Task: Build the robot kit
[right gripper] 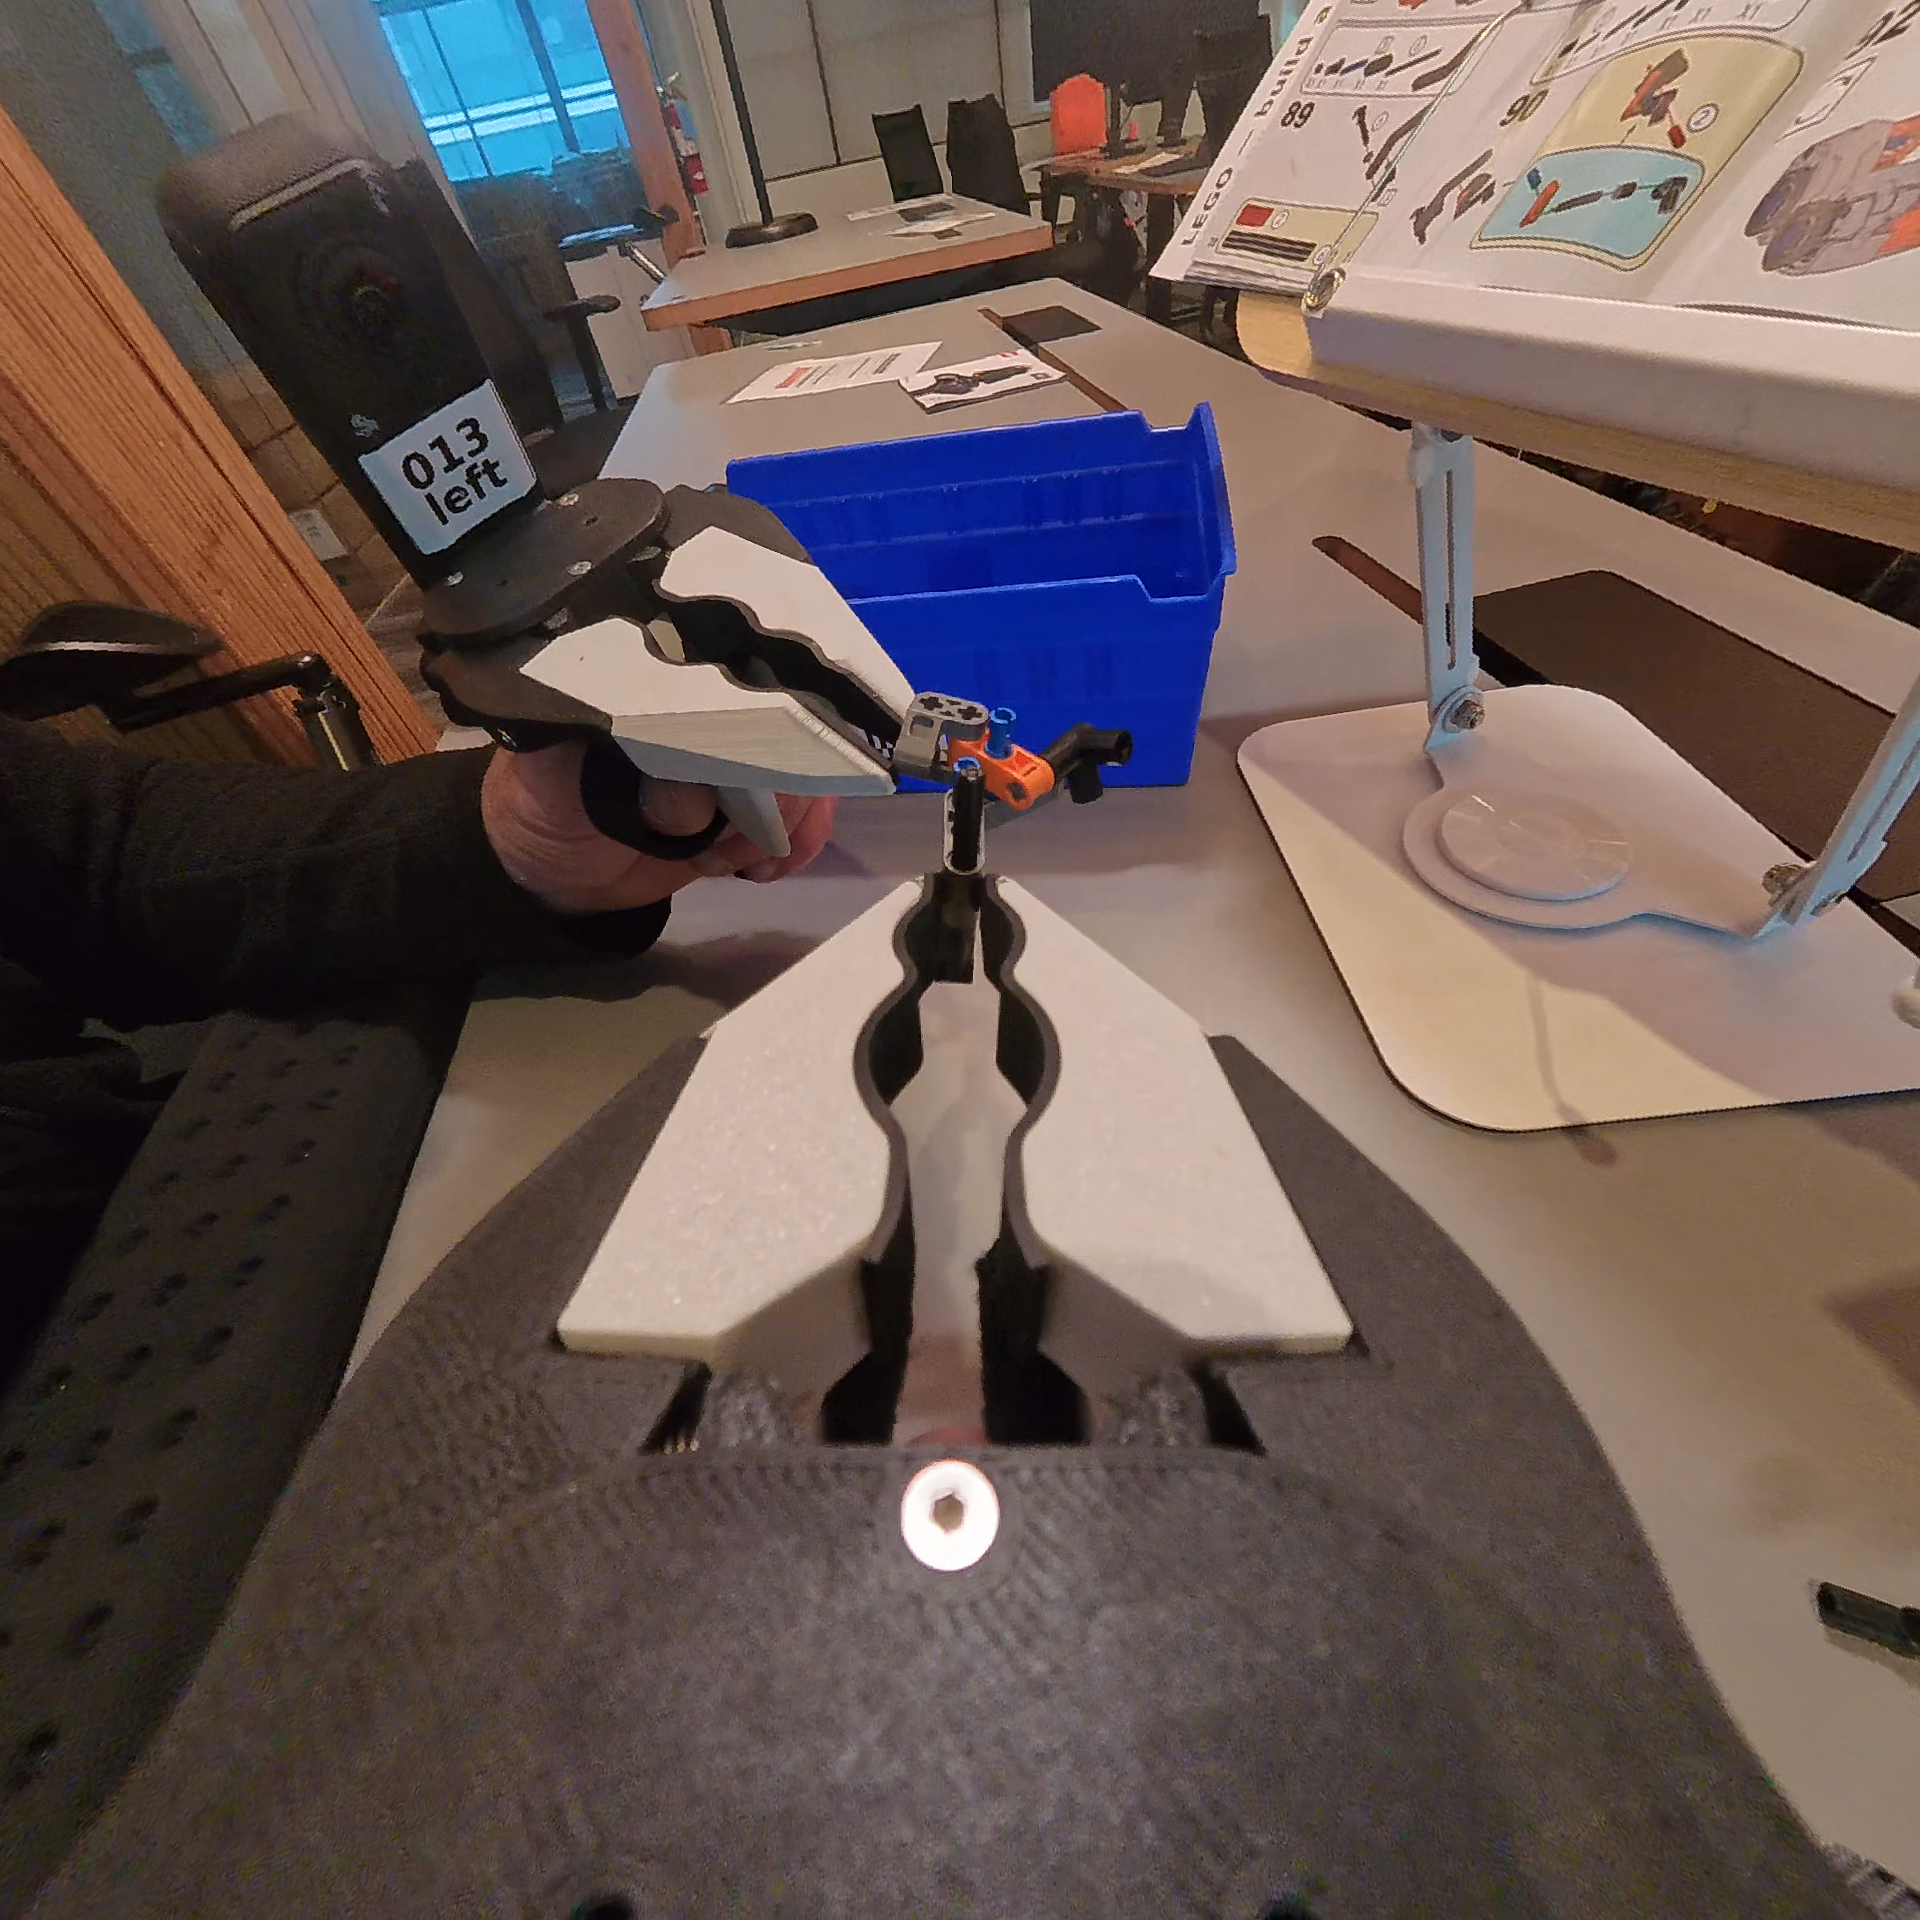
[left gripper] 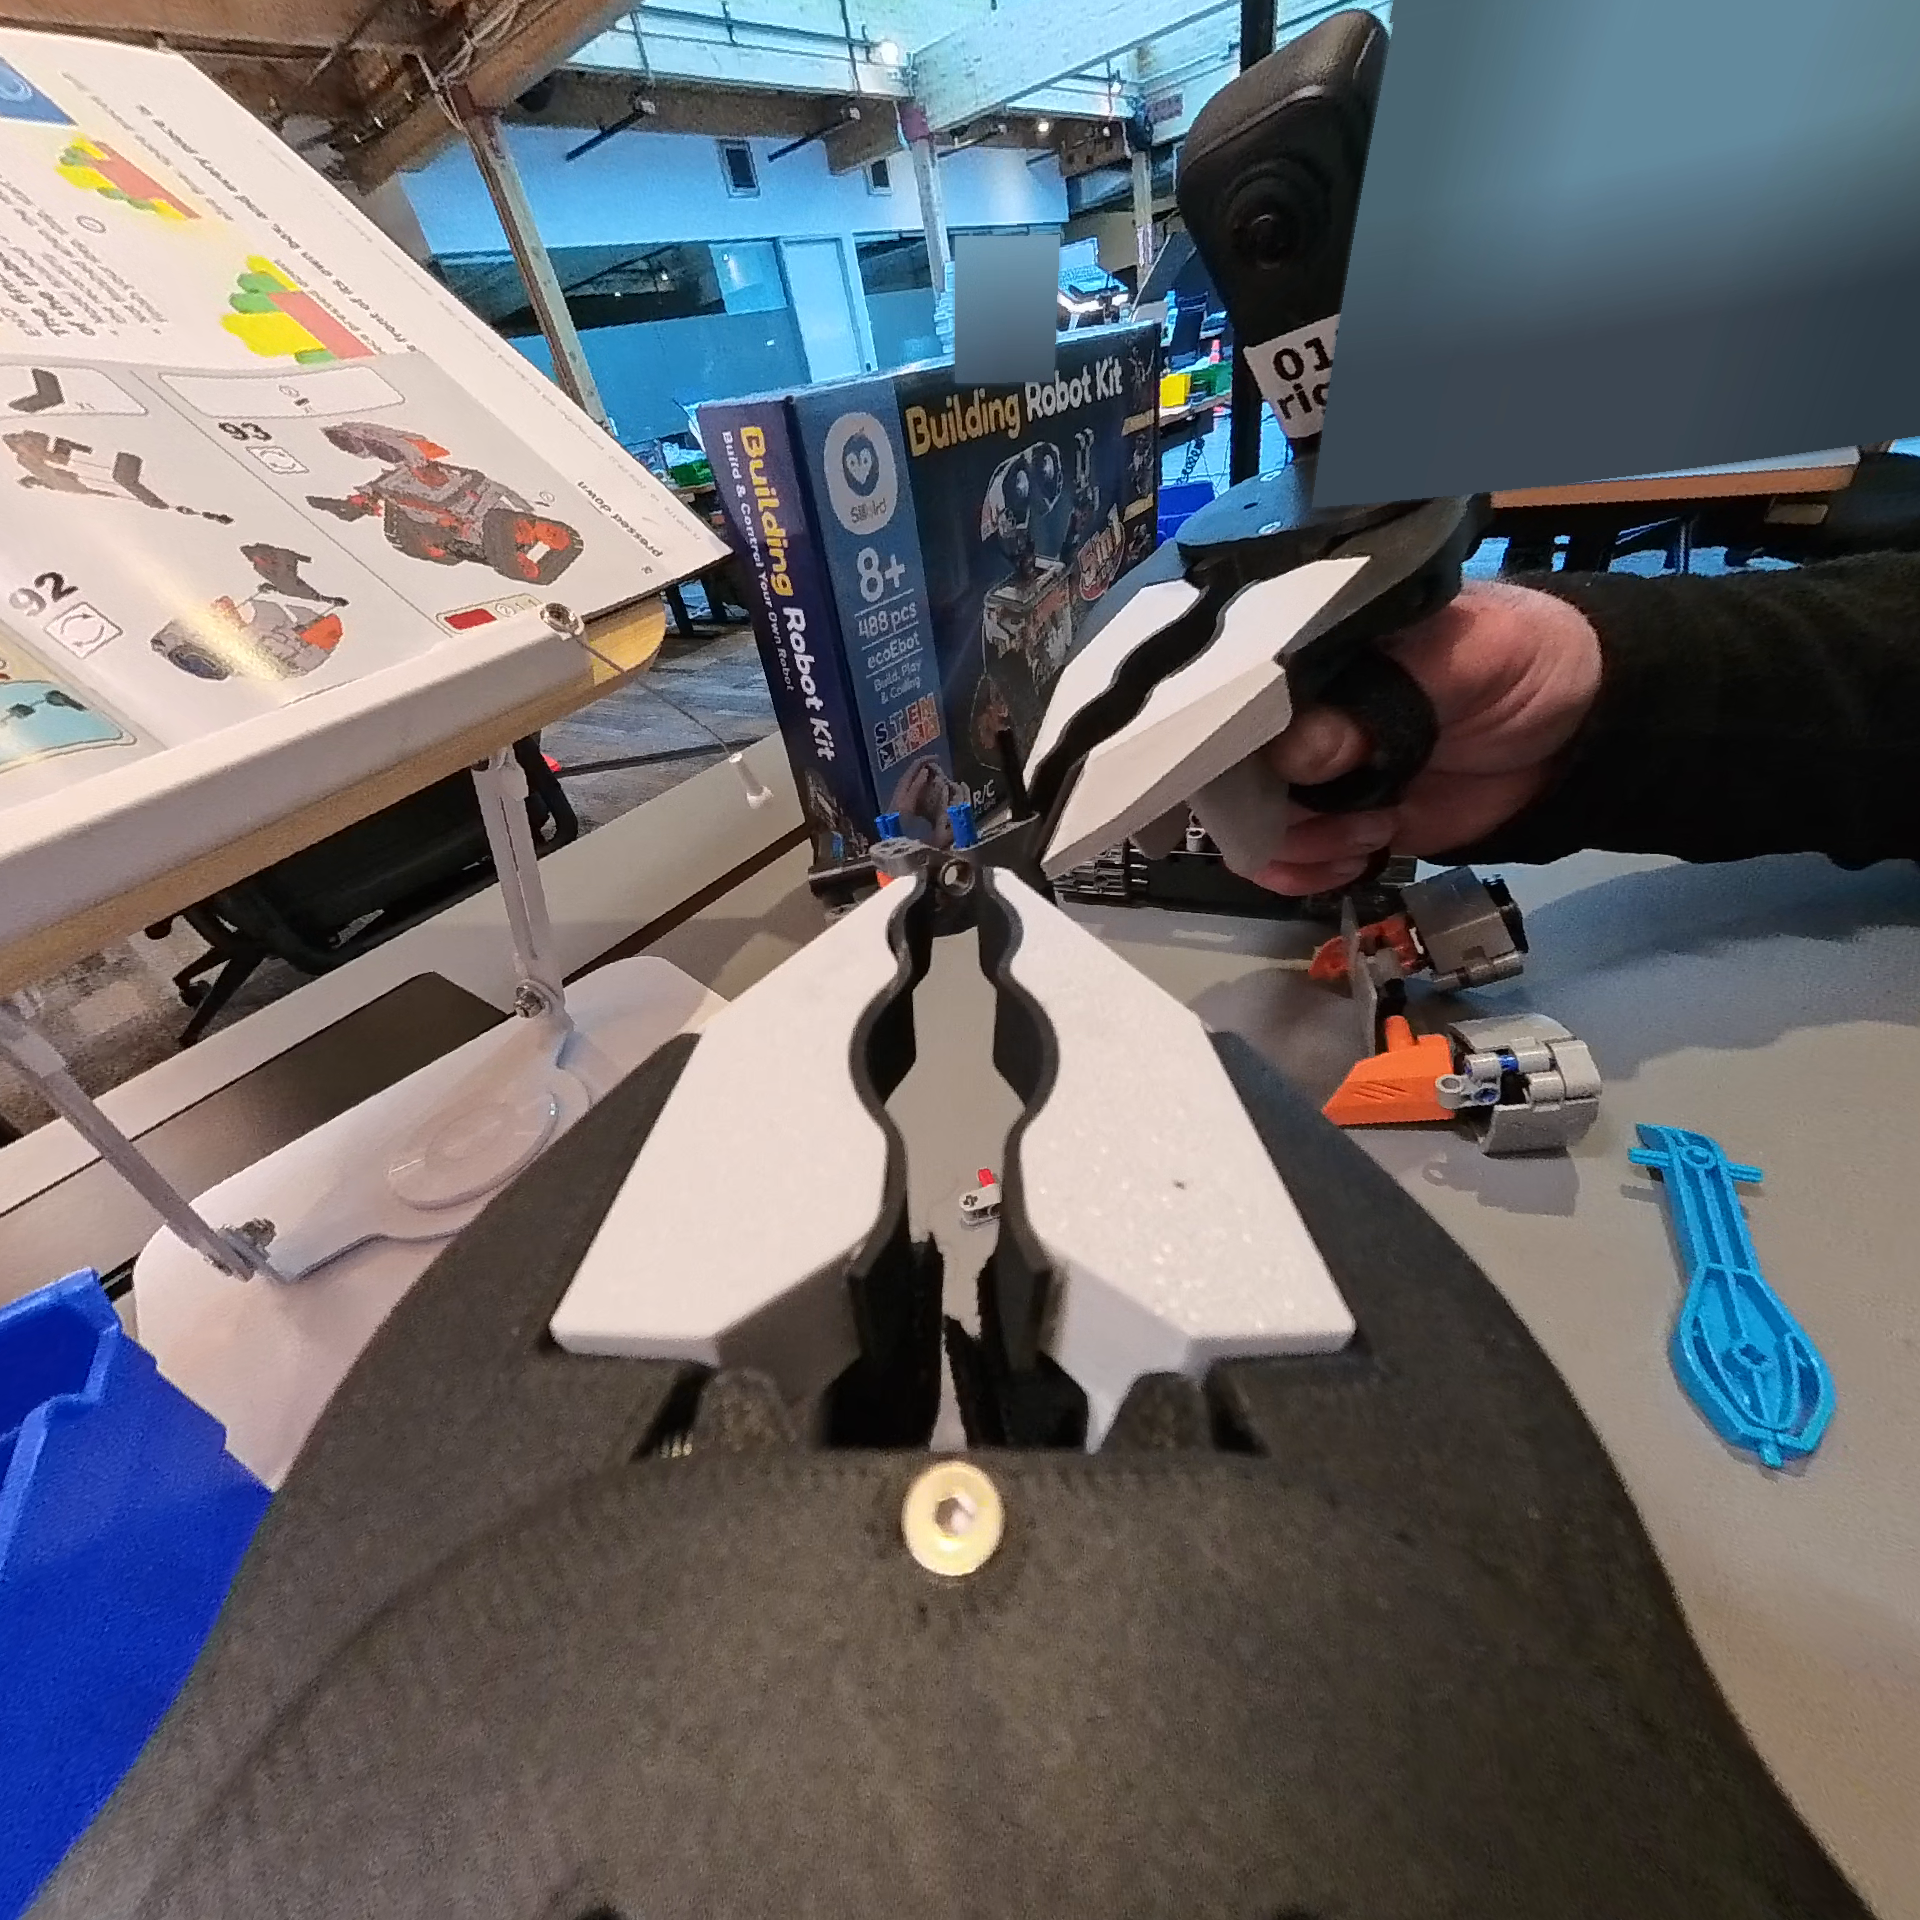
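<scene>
My left gripper (left gripper: 951, 883) is shut on a small brick assembly (left gripper: 935, 847) of grey, orange, blue and black pieces, held above the table. The assembly (right gripper: 997, 758) also shows in the right wrist view, sticking out from the left gripper's (right gripper: 899, 756) tips. My right gripper (right gripper: 951, 891) is shut on a thin black axle (right gripper: 961, 826) that points up. The axle's top end is right under the assembly, at or very near contact. In the left wrist view the right gripper (left gripper: 1039, 831) comes in from the upper right with the axle (left gripper: 1010, 769).
An open instruction booklet (left gripper: 260, 416) lies on a white tilted stand (right gripper: 1507, 883). A blue bin (right gripper: 1039, 561) stands behind the grippers. A kit box (left gripper: 935, 582), part-built grey and orange pieces (left gripper: 1475, 1070), a blue plastic tool (left gripper: 1735, 1299) and a small grey and red piece (left gripper: 982, 1195) are on the grey table. My left and right fingertips are right by each other.
</scene>
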A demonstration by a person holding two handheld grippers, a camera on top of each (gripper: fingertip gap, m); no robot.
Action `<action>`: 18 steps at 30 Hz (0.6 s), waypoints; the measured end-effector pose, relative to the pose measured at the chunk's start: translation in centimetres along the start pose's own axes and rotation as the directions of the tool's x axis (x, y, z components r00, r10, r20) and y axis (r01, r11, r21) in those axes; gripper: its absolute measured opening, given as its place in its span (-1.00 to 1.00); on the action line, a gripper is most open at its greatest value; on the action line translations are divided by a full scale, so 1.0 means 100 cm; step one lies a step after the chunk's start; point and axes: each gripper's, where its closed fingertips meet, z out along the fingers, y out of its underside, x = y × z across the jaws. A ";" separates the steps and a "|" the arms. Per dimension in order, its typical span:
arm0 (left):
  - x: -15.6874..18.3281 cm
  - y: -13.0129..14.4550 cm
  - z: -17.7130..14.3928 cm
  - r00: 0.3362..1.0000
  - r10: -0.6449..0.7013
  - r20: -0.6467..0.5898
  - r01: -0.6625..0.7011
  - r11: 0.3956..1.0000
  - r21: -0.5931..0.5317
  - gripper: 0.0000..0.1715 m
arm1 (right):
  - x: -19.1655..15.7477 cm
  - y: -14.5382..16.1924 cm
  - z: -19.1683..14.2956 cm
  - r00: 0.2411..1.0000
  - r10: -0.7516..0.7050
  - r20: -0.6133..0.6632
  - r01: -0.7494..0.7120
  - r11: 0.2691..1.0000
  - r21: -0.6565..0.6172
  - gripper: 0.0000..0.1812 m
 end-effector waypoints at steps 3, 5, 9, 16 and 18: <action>0.000 0.000 0.000 1.000 0.004 0.001 -0.004 1.000 0.000 -0.93 | 0.001 0.000 0.000 1.000 0.000 -0.003 0.000 1.000 -0.001 -0.94; 0.000 0.000 0.000 1.000 0.008 0.001 -0.008 1.000 -0.001 -0.93 | 0.001 0.000 0.000 1.000 -0.002 -0.006 0.002 1.000 -0.003 -0.94; 0.001 0.000 0.000 1.000 0.015 0.003 -0.015 1.000 -0.003 -0.93 | 0.001 0.001 0.000 1.000 0.000 -0.009 0.000 1.000 -0.004 -0.94; 0.000 0.000 0.000 1.000 0.017 0.003 -0.017 1.000 -0.001 -0.92 | 0.001 0.000 0.000 1.000 0.000 -0.013 0.000 1.000 -0.002 -0.94; 0.000 0.000 0.000 1.000 0.013 0.000 -0.013 1.000 0.000 -0.92 | 0.002 0.000 0.000 1.000 -0.002 -0.020 0.002 1.000 -0.002 -0.94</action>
